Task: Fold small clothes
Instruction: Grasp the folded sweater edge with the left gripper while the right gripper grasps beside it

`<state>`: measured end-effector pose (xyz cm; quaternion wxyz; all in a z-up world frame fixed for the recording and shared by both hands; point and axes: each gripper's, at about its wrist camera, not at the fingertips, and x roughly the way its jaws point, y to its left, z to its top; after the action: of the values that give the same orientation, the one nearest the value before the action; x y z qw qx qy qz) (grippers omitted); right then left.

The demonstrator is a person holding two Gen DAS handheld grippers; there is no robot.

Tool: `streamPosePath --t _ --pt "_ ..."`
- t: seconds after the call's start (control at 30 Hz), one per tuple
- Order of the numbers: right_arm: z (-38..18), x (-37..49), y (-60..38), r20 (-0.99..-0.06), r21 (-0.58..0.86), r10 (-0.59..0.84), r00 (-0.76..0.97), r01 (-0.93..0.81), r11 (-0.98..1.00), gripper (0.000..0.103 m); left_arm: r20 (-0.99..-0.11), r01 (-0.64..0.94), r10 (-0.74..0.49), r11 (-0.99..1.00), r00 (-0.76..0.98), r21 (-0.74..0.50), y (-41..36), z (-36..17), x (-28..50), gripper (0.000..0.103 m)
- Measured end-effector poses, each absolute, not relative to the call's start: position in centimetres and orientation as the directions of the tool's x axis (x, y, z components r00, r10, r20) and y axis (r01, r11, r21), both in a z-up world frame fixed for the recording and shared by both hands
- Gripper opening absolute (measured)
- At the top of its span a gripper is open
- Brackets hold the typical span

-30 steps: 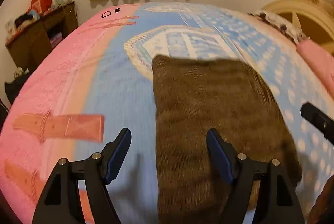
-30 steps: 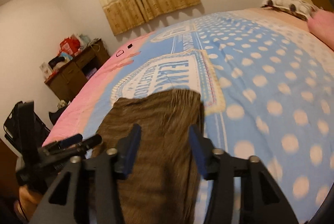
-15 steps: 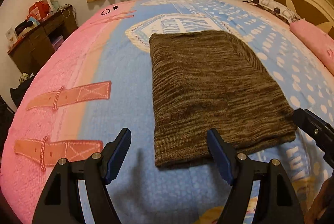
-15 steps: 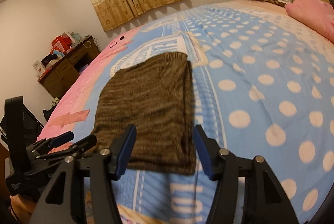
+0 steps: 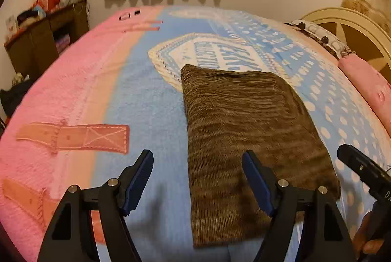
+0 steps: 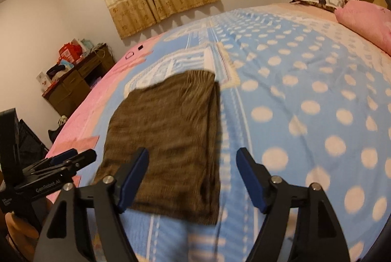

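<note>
Bedspread (image 5: 146,100) bears brown garment (image 5: 244,120); left tongs (image 5: 198,179), right tongs (image 6: 191,176) hover wide.

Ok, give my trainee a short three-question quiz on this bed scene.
1. True or false: the left hand-held gripper is shut on the brown knit garment.
2. Multiple choice: the garment lies on the blanket as A) a crumpled heap, B) a flat folded rectangle, C) a rolled tube.
3. Fill in: in the right wrist view, the right hand-held gripper straddles the garment's ____ edge.

Key: 1 false, both grippers are open and hold nothing. 2 B. 3 right.
</note>
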<state>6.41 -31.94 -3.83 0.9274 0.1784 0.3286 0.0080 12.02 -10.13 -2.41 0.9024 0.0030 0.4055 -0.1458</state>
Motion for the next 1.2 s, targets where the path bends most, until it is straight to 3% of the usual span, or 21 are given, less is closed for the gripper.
streamPosePath --t 0.37,0.67,0.8,0.97,1.1,1.2 --pt "-6.6 13.4 -32.9 -0.667 0.398 0.185 0.722 0.135 0.908 0.081 -0.777 0.178 -0.404 0.914 0.482 -0.365 -10.5 -6.2 17.3 0.076" --pt "-8.0 12.9 -32.3 -0.684 0.388 0.215 0.697 0.098 0.916 0.082 -0.738 0.238 -0.439 0.899 0.513 -0.369 -10.3 -6.4 16.6 0.076" --pt "-7.9 13.1 -31.7 -0.700 0.358 0.208 0.683 0.084 0.930 0.074 -0.730 0.252 -0.441 0.898 0.523 -0.361 -10.3 -6.4 16.2 0.075" --pt "-8.0 13.3 -31.1 -0.703 0.341 0.215 0.677 0.057 0.938 0.058 -0.726 0.278 -0.439 0.898 0.530 -0.341 -11.0 -6.4 16.0 0.053" --pt "-8.1 13.2 -31.3 -0.691 0.362 0.235 0.683 0.046 0.931 0.047 -0.715 0.281 -0.440 0.898 0.544 -0.339 -11.0 -6.5 15.8 0.046" --pt "-8.1 13.1 -31.3 -0.685 0.370 0.244 0.687 0.040 0.928 0.045 -0.713 0.288 -0.413 0.910 0.567 -0.299 -11.6 -6.3 15.4 0.044"
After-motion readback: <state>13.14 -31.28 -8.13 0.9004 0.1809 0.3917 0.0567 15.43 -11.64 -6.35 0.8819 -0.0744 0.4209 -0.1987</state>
